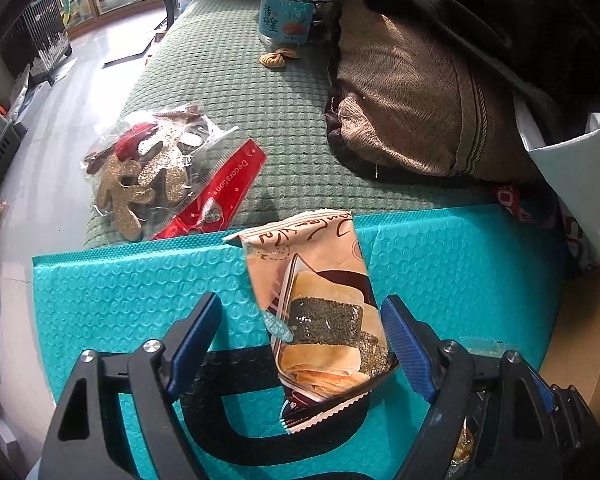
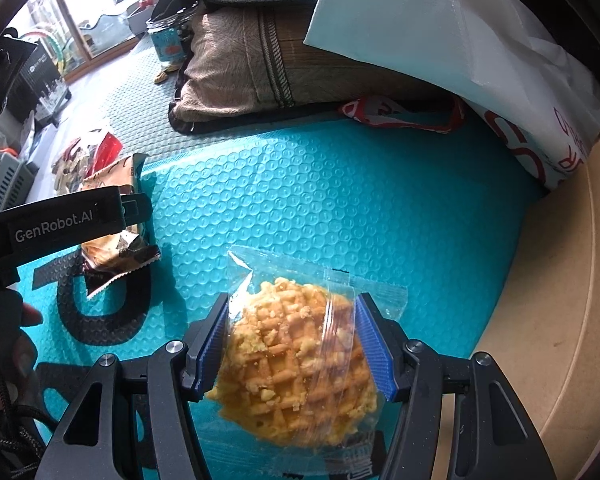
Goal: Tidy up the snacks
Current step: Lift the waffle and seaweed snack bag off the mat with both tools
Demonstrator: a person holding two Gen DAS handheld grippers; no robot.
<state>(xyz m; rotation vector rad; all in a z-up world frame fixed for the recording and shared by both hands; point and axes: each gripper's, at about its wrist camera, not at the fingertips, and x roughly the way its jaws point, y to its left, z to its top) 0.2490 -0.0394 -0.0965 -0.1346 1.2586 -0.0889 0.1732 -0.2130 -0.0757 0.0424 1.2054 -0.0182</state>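
Note:
A peach-coloured seaweed roll snack packet (image 1: 320, 304) lies on the turquoise bubble mailer (image 1: 112, 292), between the jaws of my left gripper (image 1: 300, 328), which is open around it without pressing it. The packet also shows in the right wrist view (image 2: 114, 256) under the left gripper's arm. My right gripper (image 2: 292, 340) is shut on a clear-wrapped waffle cookie (image 2: 296, 364), held just above the mailer (image 2: 340, 200).
A bag of glitter decorations (image 1: 168, 176) lies on the green quilted cushion (image 1: 228, 60). A blue-labelled jar (image 1: 288, 12) stands at the back. A brown pillow (image 1: 412, 108) and a white plastic bag (image 2: 500, 64) crowd the right. Wooden rim (image 2: 560, 320) at right.

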